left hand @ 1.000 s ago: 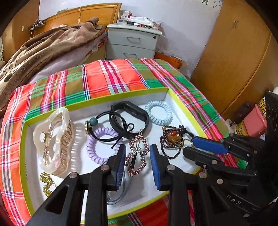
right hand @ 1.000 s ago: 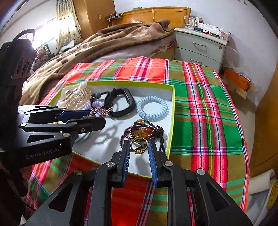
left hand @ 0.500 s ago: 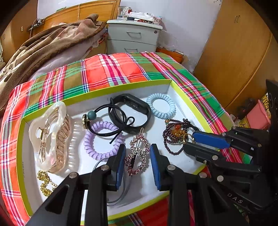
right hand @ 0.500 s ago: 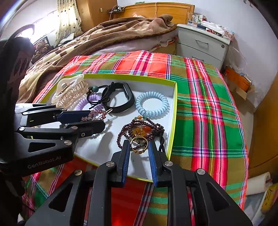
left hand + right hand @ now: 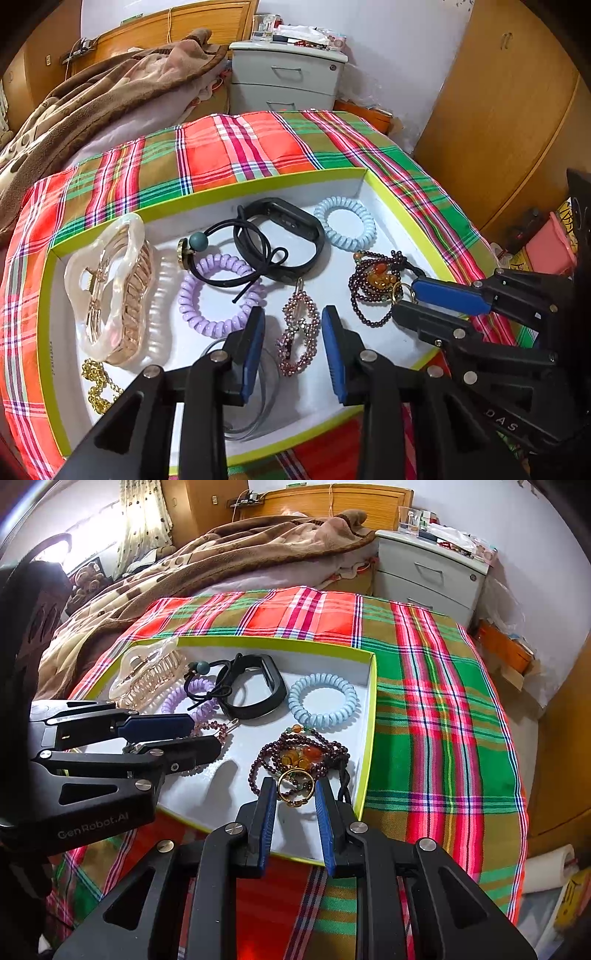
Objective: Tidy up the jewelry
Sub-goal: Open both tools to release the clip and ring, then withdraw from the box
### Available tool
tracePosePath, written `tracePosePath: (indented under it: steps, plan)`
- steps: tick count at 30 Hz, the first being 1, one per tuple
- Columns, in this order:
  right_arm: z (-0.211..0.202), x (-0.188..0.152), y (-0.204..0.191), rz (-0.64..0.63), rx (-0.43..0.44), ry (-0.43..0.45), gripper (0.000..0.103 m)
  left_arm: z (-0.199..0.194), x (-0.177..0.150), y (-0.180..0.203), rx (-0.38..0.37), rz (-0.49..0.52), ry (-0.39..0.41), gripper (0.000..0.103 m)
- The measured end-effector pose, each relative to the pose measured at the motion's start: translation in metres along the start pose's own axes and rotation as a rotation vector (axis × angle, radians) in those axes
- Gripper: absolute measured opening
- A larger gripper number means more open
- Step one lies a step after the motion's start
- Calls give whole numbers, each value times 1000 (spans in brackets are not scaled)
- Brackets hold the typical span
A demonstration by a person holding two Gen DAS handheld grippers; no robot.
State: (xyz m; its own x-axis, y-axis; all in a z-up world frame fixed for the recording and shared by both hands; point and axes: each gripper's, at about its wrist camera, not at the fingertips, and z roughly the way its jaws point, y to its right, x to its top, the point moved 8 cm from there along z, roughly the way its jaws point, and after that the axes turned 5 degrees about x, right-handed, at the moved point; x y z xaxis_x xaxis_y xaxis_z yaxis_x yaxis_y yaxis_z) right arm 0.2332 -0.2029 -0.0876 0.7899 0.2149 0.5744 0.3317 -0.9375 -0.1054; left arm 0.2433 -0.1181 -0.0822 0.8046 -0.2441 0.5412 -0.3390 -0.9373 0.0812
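Left jaws: the left gripper [image 5: 293, 345] has just been opening; its blue pads straddle the beaded hair clip [image 5: 298, 329], which lies flat between them with a clear gap on either side — not pinched.
Right jaws: the right gripper [image 5: 295, 805] stands partly spread around the gold ring [image 5: 295, 788]; the pads look just beside the ring's rim, but whether they press on it I cannot tell.
Ring's neighbours: it sits on the near end of the dark bead bracelet [image 5: 299, 755], close to the tray's right wall.
Tray: everything is in the white tray [image 5: 402, 218] on the plaid cloth [image 5: 436, 716] — claw clip [image 5: 107, 288], lilac coil tie [image 5: 218, 291], black band [image 5: 284, 240], pale blue coil tie [image 5: 345, 229].
Doing it well: probably centre each pair of pads on its own piece before closing; for the ring, close across its rim only, or bracelet beads may come up with it.
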Motion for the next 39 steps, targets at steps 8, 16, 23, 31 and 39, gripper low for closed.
tracePosePath:
  steps: [8,16,23,31,39]
  plan:
    - [-7,-1,-1,9,11,20,28,-10,0,1,7,1,17,39]
    - [-15,0,-3,20,9,43,41,-20,-1,-2,15,-14,34,42]
    - [-27,0,1,57,3,94,41,-42,-3,-12,76,-51,80,46]
    - [-61,2,-13,88,6,241,41,-79,-26,-36,221,-134,157,46]
    - [-79,-7,-39,73,-23,308,41,-104,-55,-47,363,-183,237,46]
